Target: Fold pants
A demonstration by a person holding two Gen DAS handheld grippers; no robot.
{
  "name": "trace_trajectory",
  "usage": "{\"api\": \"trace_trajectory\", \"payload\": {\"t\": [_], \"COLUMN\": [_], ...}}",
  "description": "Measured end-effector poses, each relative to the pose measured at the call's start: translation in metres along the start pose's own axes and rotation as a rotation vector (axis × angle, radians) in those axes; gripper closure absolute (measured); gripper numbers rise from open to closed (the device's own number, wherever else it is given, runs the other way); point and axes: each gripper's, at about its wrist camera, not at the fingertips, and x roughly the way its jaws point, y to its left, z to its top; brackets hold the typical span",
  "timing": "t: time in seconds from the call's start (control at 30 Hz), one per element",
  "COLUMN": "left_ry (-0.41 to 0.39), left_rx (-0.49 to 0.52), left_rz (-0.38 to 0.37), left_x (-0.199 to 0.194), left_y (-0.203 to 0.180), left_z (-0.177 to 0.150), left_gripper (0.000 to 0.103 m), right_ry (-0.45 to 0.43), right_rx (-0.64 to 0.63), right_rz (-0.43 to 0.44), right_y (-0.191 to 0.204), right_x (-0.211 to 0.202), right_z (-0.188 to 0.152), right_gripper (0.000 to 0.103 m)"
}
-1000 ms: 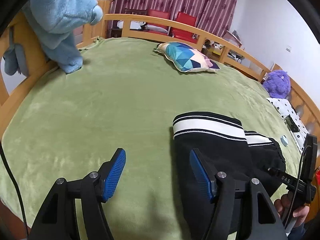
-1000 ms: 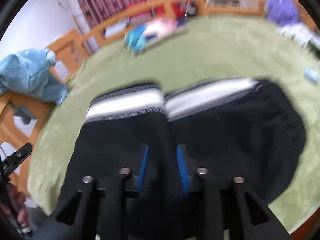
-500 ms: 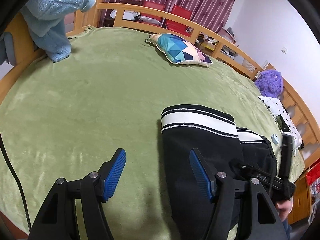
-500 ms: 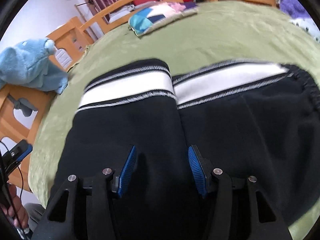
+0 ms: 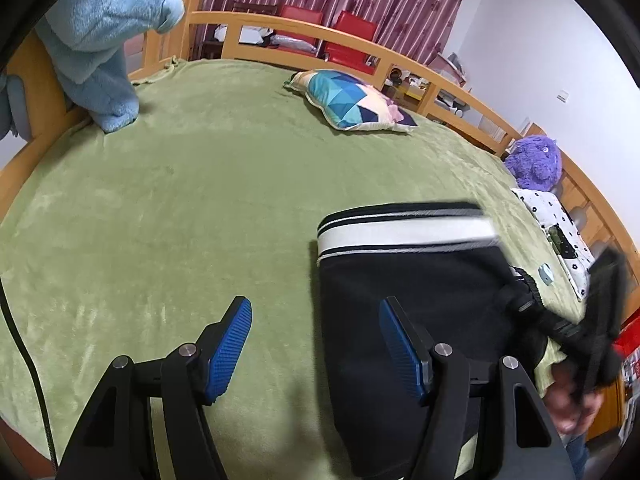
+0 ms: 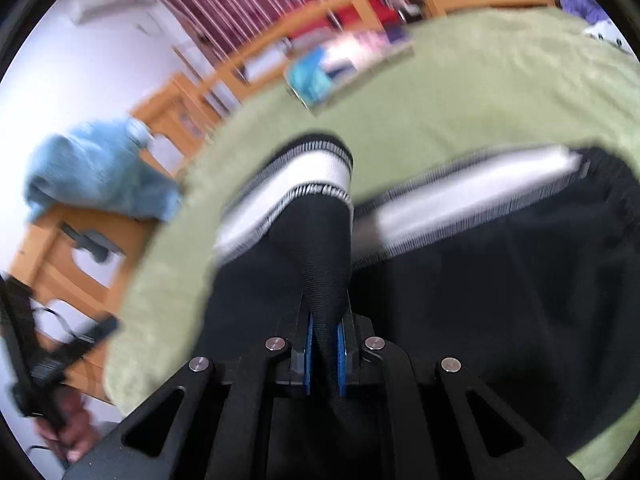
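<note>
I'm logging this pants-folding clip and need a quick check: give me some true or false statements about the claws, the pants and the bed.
1. The right claw is shut on a pinch of the black pants. True.
2. The left claw grips the pants. False: it is open, holding nothing.
3. The blanket is green. True.
4. The patterned pillow lies on the pants. False: it lies apart, near the far bed rail.

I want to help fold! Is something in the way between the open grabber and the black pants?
Nothing visible is. The left gripper hangs open over the green blanket, with the pants' edge right by its pad. The right gripper is shut on a pinch of the pants.
</note>
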Motion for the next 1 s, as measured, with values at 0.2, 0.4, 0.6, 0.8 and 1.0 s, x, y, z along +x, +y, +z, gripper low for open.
{"api": "trace_trajectory", "payload": {"t": [0.2,0.4,0.6,0.8,1.0], "left_ry": [0.011,0.062,0.087,0.151,0.304], "left_rx": [0.037,0.063,0.113,0.180,0.153], "left_rz": [-0.030,-0.097,-0.180,-0.177,-0.170], "left_x": [-0.002,0.013,0.022,0.046,0.082], "left_y": [-0.018,-0.049,-0.092,-0.129,-0.132], "left_z": [-0.008,-0.017,-0.032,-0.067,-0.118], "left_gripper": [0.040,0.040,0.040,0.040,0.034], "right_ry": [-0.232,-0.075,-0.198,-0.147,-0.008], "right_rx": [-0.087,0.137,0.061,-0.052,-0.228], "right_rz": [-0.126,-0.490,-0.445,-0.280,-0.401], "right_y": [-0.013,-0.119,-0.120,-0.106,-0.112], "right_x": [-0.102,-0.088,-0.130,-0.136,-0.092], "right_z": [0.032,0.024,0.002,-0.040,-0.097], "right_gripper": [0.094,0.081,0.071,0.069,0.069]}}
